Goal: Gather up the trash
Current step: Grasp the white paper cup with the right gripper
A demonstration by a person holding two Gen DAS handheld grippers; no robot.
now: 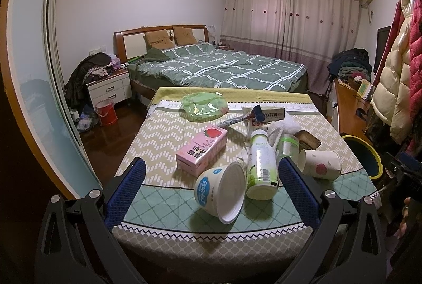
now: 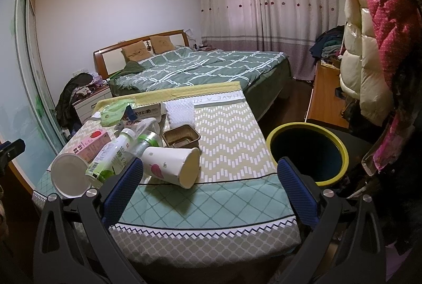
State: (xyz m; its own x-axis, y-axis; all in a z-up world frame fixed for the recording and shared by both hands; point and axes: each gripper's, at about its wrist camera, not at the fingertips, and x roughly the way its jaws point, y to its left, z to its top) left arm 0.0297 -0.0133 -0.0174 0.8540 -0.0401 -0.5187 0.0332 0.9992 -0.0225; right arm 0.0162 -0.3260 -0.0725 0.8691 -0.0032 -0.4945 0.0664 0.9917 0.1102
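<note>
- My left gripper (image 1: 211, 189) is held level, pointing forward, jaws spread wide with nothing between the blue pads (image 1: 130, 181).
- Its black linkage arms fan out to either side at the bottom of the left wrist view.
- My right gripper (image 2: 209, 186) is in the same pose: level, pointing forward, jaws wide apart and gripping nothing.
- Its blue pads (image 2: 298, 190) face each other across the gap, both bare.
- At the right edge of the left wrist view, a few fingers of my right hand (image 1: 404, 215) show, curled around the right gripper's dark body.
</note>
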